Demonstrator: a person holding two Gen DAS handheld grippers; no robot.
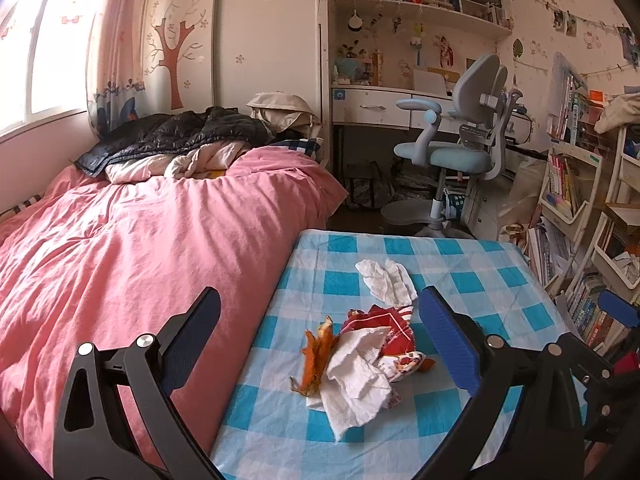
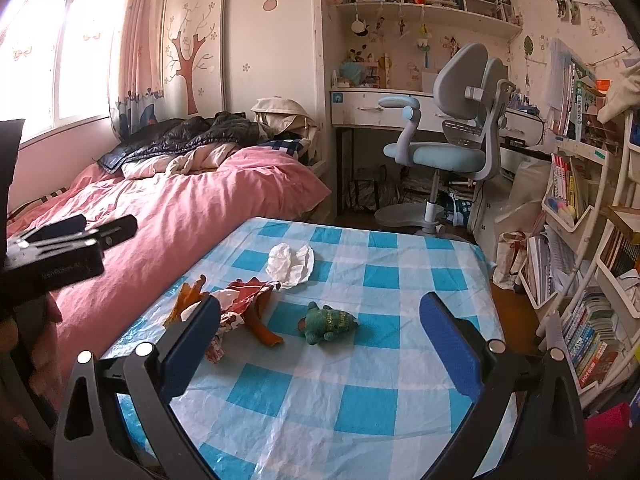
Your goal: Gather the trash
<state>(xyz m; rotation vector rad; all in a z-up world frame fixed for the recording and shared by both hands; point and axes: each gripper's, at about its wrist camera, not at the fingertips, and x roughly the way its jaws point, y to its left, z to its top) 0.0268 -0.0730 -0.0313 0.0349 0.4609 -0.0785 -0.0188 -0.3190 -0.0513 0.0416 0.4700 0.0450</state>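
Crumpled white tissue [image 1: 356, 380] heaped with red wrapper [image 1: 390, 326] and orange peel [image 1: 316, 354] on checked tablecloth [image 1: 500, 280], framed between wide-spread left gripper [image 1: 320, 344] fingers, untouched, right gripper [image 2: 320, 344] also held wide, empty.

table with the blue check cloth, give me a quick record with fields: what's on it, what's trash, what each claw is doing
surface: table under a blue and white check cloth, beside a pink bed
trash pile: orange peel, red printed wrapper, crumpled white tissue, touching one another
loose tissue: second white tissue, farther back
not trash: green plush toy, apart from the pile
left claw: open, empty, pile between its fingers
right claw: open, empty, facing the toy
bin: none in view
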